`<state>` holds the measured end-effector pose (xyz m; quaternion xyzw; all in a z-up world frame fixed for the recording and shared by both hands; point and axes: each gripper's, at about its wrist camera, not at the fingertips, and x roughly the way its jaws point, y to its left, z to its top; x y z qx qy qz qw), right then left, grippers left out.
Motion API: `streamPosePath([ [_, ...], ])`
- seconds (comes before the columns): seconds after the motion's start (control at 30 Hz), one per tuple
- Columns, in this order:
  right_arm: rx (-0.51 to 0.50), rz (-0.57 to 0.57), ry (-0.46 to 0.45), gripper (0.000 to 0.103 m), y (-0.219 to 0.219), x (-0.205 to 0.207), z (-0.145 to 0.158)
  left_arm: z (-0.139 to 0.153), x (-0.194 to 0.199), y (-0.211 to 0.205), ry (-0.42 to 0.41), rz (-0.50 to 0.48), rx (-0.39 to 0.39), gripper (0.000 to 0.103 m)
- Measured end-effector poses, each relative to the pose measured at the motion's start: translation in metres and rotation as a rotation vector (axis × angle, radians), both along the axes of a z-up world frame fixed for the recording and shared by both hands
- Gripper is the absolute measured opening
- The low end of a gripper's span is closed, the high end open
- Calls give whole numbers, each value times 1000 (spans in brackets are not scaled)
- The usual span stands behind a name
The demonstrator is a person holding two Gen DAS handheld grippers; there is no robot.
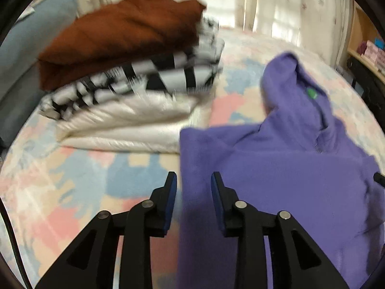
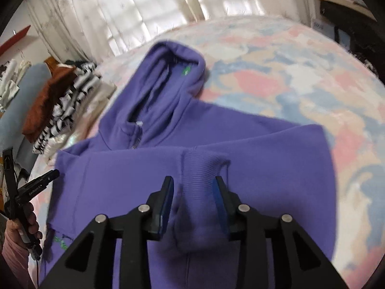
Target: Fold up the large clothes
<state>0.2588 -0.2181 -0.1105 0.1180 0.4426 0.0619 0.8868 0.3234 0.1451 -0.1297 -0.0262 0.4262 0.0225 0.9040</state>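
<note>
A purple hoodie (image 2: 216, 144) lies on the bed with its hood (image 2: 168, 77) pointing to the far side; it also shows in the left wrist view (image 1: 276, 168). My right gripper (image 2: 193, 185) is open, its jaws on either side of the ribbed sleeve cuff (image 2: 199, 168), which lies across the hoodie's body. My left gripper (image 1: 193, 180) is open and empty, just above the hoodie's left edge. The left gripper also shows at the left of the right wrist view (image 2: 31, 187).
A stack of folded clothes sits at the bed's left: brown garment (image 1: 125, 36) on top, black-and-white one (image 1: 144, 82), white one (image 1: 125, 125) below. The bed has a pastel patterned cover (image 2: 288, 72). Curtains (image 2: 144, 7) hang behind; shelves (image 1: 370, 53) stand at right.
</note>
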Motion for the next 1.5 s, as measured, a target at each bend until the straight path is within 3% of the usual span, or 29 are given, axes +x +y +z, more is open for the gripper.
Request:
streamPosePath([
  [0.1, 1, -11, -18, 35, 2, -14, 13, 19, -18, -14, -16, 1, -1, 34],
  [0.2, 12, 6, -4, 35, 20, -21, 15, 17, -29, -31, 26, -22, -77, 34],
  [0.4, 25, 152, -4, 35, 87, -28, 0, -24, -51, -84, 114, -39, -118, 34],
  [0.53, -87, 194, 59, 32, 115, -22, -32, -50, -54, -97, 97, -26, -33, 36],
  [0.57, -87, 191, 63, 30, 109, -20, -38, -50, -54, -96, 98, -27, -45, 36],
  [0.63, -42, 158, 61, 17, 88, -19, -36, -48, -52, -92, 107, -32, -57, 36],
  [0.73, -25, 69, 58, 14, 42, -22, -29, -45, -54, -86, 117, -62, -53, 36],
  [0.77, 42, 71, 58, 7, 24, -24, -26, -42, -55, -85, 118, -72, -43, 36],
  [0.83, 93, 45, 59, 9, 0, -29, -19, -36, -57, -81, 115, -75, -21, 36],
  [0.9, 31, -4, 38, 13, -14, -32, -12, -31, -54, -72, 101, -71, -36, 37],
  [0.97, 90, -33, 32, 13, -31, -27, -9, -27, -50, -72, 84, -65, -33, 38],
  [1.23, 155, 1, 10, 13, -8, 18, -15, -39, -6, -82, 89, -28, -9, 40],
  [1.33, 79, -27, 48, 11, -2, 32, -28, -48, 6, -79, 76, 8, 36, 53],
  [1.4, 27, -74, 62, 3, -10, 36, -35, -50, 10, -74, 72, 22, 36, 61],
  [1.5, 62, -93, 69, 0, -27, 32, -36, -51, 12, -69, 68, 8, 21, 63],
])
